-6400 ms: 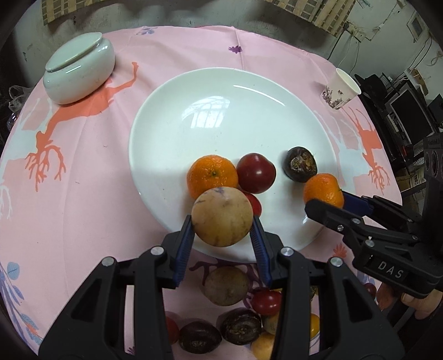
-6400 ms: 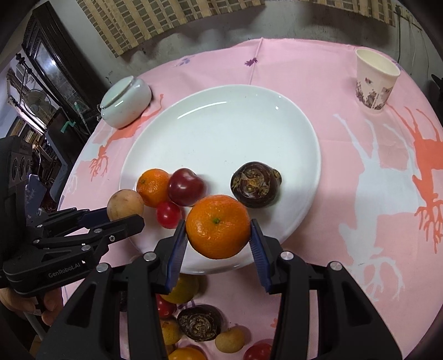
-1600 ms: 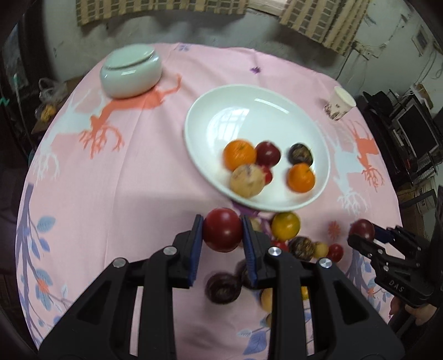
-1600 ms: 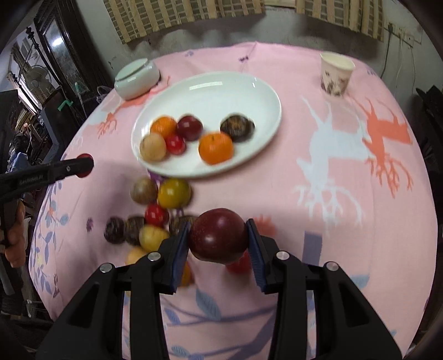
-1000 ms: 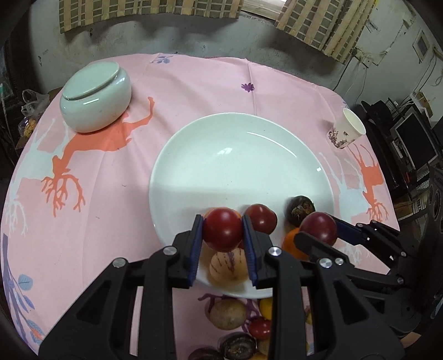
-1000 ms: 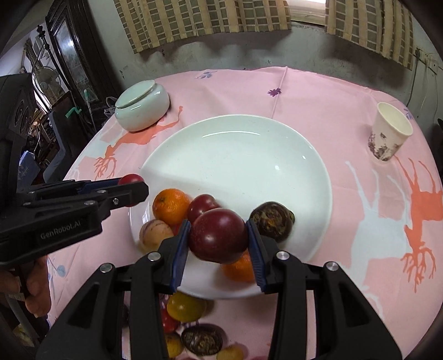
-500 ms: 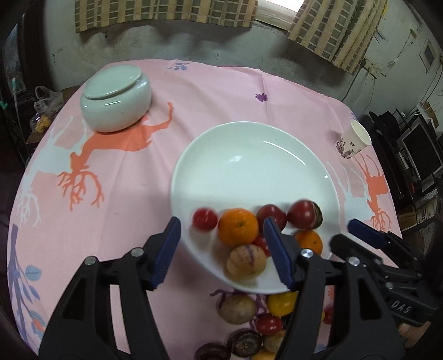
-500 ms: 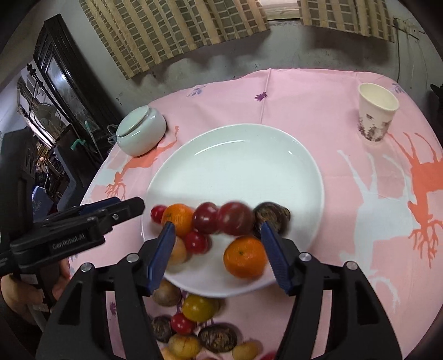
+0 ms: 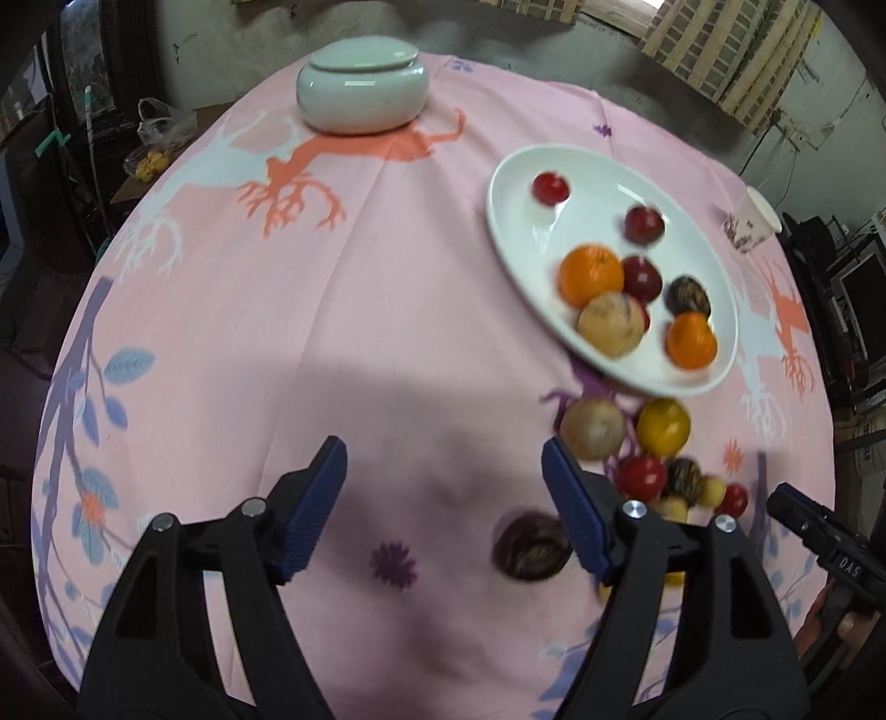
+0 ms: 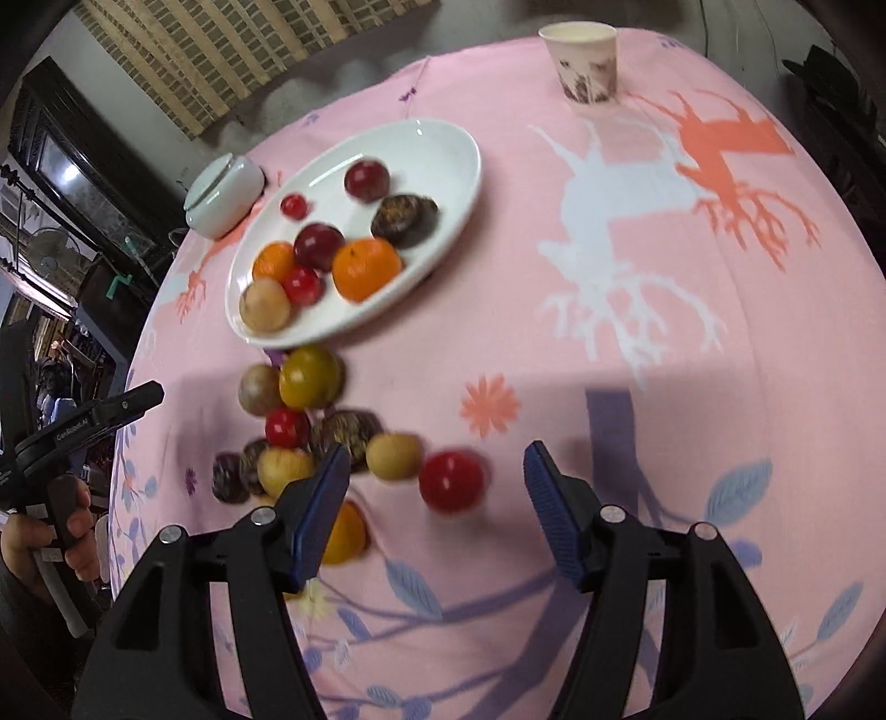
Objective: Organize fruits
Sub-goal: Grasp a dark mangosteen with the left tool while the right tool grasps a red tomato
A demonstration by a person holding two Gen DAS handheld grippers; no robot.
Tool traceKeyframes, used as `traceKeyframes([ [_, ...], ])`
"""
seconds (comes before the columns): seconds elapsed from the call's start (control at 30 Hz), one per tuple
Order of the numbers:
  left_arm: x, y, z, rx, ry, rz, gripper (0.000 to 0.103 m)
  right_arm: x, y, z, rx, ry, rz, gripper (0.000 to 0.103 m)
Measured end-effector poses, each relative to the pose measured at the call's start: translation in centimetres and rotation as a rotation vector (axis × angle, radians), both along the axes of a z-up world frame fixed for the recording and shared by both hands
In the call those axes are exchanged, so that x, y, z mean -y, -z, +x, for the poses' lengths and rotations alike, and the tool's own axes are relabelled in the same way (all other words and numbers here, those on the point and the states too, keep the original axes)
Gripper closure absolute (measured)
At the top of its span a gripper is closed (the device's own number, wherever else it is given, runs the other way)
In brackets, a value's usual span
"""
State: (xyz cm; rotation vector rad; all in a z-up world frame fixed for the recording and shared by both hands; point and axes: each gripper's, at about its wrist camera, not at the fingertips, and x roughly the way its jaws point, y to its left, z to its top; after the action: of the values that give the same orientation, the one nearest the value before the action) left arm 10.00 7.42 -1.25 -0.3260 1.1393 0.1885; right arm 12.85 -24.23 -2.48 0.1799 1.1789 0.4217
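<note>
A white plate holds several fruits: two oranges, dark red plums, a small red fruit, a tan fruit and a dark passion fruit. Loose fruits lie on the pink cloth in front of the plate, among them a yellow one and a red one. My left gripper is open and empty over bare cloth, left of a dark fruit. My right gripper is open and empty, just above the red fruit.
A pale green lidded jar stands at the far left of the table. A paper cup stands at the far right. The round table drops off at its edges, with dark furniture beyond.
Both grippers have pulled back from the plate toward the near side of the table, still open. The two fruits dropped earlier now rest further back on the plate.
</note>
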Motion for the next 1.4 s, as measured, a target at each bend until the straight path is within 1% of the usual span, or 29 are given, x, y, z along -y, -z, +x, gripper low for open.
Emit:
traceKeyframes([
  [0.07, 0.4, 0.4, -1.0, -0.020, 0.013, 0.001, 0.028, 0.0, 0.0, -0.7, -0.008, 0.004, 0.001, 0.037],
  [0.17, 1.2, 0.8, -2.4, -0.040, 0.046, 0.012, 0.026, -0.7, -0.2, -1.7, -0.006, -0.021, 0.000, 0.037],
  [0.27, 2.3, 1.3, -3.4, -0.059, 0.082, 0.036, 0.026, -1.2, -0.3, -2.5, -0.007, -0.046, -0.006, 0.036],
  [0.33, 2.9, 1.7, -3.8, -0.077, 0.090, 0.076, 0.026, -1.3, -0.1, -2.9, -0.015, -0.054, -0.006, 0.036],
  [0.4, 3.4, 2.1, -4.0, -0.091, 0.108, 0.075, 0.026, -1.4, 0.3, -3.3, -0.029, -0.058, -0.010, 0.036],
  [0.53, 4.7, 2.2, -3.9, -0.080, 0.174, 0.090, 0.026, -1.2, 0.9, -3.8, -0.053, -0.052, -0.013, 0.036],
  [0.63, 5.3, 2.6, -3.5, -0.089, 0.213, 0.082, 0.026, -1.0, 1.2, -4.0, -0.067, -0.046, -0.015, 0.036],
  [0.7, 5.6, 3.0, -3.1, -0.102, 0.224, 0.073, 0.026, -0.7, 1.3, -4.0, -0.073, -0.038, -0.017, 0.036],
  [0.87, 6.1, 4.2, -2.1, -0.132, 0.243, 0.081, 0.028, -0.1, 1.8, -3.8, -0.093, -0.019, -0.022, 0.036],
  [0.93, 6.2, 4.6, -1.8, -0.142, 0.251, 0.079, 0.033, -0.1, 2.1, -3.7, -0.100, -0.018, -0.025, 0.036],
  [1.07, 6.6, 5.4, -1.1, -0.150, 0.267, 0.062, 0.037, -0.2, 2.6, -3.5, -0.111, -0.020, -0.028, 0.036],
  [1.1, 6.8, 5.5, -0.9, -0.152, 0.274, 0.062, 0.039, -0.4, 2.7, -3.4, -0.114, -0.022, -0.029, 0.036],
  [1.13, 7.0, 5.8, -0.6, -0.156, 0.280, 0.065, 0.041, -0.4, 2.8, -3.3, -0.116, -0.025, -0.030, 0.036],
  [1.2, 7.4, 5.9, -0.3, -0.147, 0.287, 0.099, 0.043, -0.6, 2.8, -3.2, -0.114, -0.028, -0.034, 0.036],
  [1.27, 7.7, 5.7, -0.1, -0.137, 0.294, 0.109, 0.058, -0.7, 2.7, -3.0, -0.103, -0.029, -0.038, 0.036],
  [1.3, 7.6, 5.6, 0.0, -0.138, 0.287, 0.103, 0.061, -0.5, 2.5, -2.9, -0.091, -0.020, -0.037, 0.036],
  [1.37, 6.9, 5.4, 0.2, -0.139, 0.245, 0.069, 0.061, 0.2, 2.0, -2.3, -0.068, 0.023, -0.039, 0.036],
  [1.4, 6.6, 5.3, 0.1, -0.137, 0.221, 0.081, 0.061, 0.3, 2.0, -2.1, -0.064, 0.037, -0.045, 0.036],
])
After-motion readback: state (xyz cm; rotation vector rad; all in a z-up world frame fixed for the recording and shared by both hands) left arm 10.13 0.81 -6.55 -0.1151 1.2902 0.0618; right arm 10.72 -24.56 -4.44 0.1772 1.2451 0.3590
